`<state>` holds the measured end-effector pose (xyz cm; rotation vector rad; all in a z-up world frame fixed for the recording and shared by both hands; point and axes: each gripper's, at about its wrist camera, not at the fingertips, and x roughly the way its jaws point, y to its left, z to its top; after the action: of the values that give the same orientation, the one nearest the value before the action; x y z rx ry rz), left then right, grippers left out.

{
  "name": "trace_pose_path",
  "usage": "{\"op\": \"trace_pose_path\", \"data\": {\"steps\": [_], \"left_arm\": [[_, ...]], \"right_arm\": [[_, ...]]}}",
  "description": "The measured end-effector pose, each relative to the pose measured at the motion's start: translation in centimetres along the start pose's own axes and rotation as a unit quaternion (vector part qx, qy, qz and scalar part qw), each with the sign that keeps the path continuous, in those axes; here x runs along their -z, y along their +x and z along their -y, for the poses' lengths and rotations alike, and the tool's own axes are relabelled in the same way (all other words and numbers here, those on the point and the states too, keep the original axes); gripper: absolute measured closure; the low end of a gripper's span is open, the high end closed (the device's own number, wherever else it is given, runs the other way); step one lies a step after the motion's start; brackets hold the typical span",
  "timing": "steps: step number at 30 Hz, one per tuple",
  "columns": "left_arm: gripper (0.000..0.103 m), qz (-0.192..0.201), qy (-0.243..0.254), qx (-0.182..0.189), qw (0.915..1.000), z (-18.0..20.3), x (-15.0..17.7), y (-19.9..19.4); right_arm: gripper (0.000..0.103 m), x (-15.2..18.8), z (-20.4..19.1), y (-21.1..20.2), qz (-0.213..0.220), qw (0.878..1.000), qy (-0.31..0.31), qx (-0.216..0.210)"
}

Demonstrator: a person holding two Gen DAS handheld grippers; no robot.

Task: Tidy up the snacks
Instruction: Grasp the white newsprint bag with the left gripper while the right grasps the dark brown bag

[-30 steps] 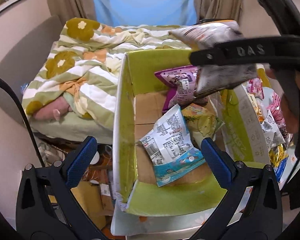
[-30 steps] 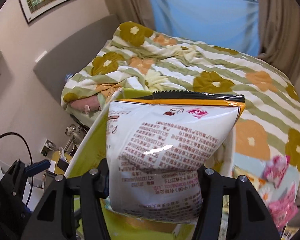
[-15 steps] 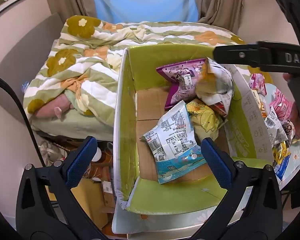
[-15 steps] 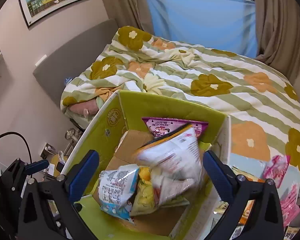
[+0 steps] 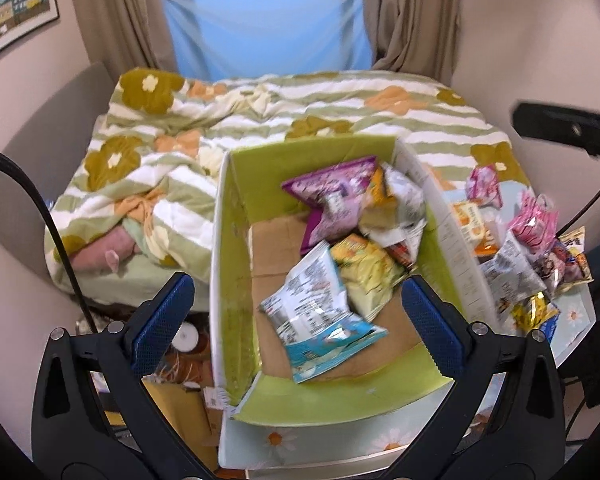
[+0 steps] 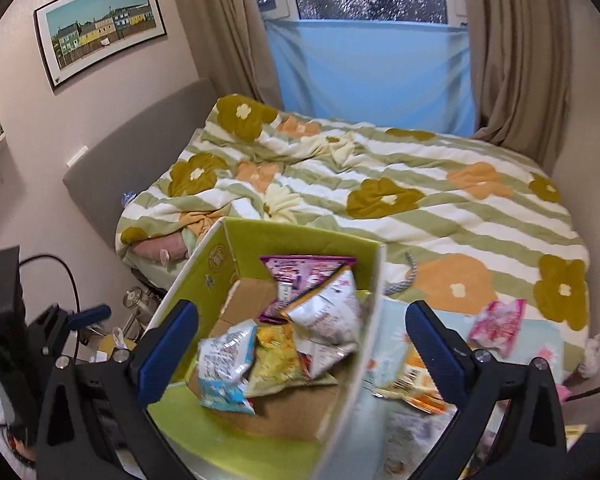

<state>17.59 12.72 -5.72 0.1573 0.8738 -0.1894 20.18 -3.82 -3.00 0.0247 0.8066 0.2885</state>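
Observation:
A green-lined cardboard box stands on a daisy-print table. Inside lie a purple bag, a white-and-orange bag, a yellow bag and a white-and-blue bag. My left gripper hovers open over the box's near end, holding nothing. My right gripper is open and empty above the box's right wall. Loose packets lie right of the box: pink ones and an orange one.
A bed with a striped flower quilt fills the space behind the box. Clutter and cardboard sit on the floor left of the table. A black cable hangs at the left. Curtains and a blue sheet cover the window.
The right gripper, which was shut on the white-and-orange bag, opened; the bag dropped into the box by the purple bag. The right gripper then drew back to the right. The left gripper rose a little.

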Motion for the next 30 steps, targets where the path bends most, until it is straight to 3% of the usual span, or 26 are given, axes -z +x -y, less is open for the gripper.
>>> {"op": "trace_pose_path", "data": {"steps": [6, 13, 18, 22, 30], "left_arm": [[0.000, 0.026, 0.016, 0.017, 0.9994, 3.9, -1.0, -2.0], [0.000, 0.040, 0.024, 0.045, 0.9979, 10.4, -1.0, -3.0], [0.000, 0.026, 0.036, 0.058, 0.9974, 16.0, -0.2, -2.0], [0.001, -0.011, 0.035, 0.060, 0.9975, 20.1, 0.9, 0.1], [0.001, -0.064, 0.000, 0.050, 0.9967, 25.8, 2.2, 3.6]], "right_arm": [[0.000, 2.1, 3.5, -6.1, 0.037, 0.998, 0.019, 0.037], [0.000, 5.8, 10.6, -12.5, 0.062, 0.994, 0.045, 0.073], [0.000, 8.8, 15.6, -14.5, 0.053, 0.993, 0.059, 0.082], [0.000, 11.5, 19.2, -15.1, 0.041, 0.993, 0.078, 0.079], [0.000, 16.4, 24.0, -12.8, -0.009, 0.995, 0.087, 0.057]]}}
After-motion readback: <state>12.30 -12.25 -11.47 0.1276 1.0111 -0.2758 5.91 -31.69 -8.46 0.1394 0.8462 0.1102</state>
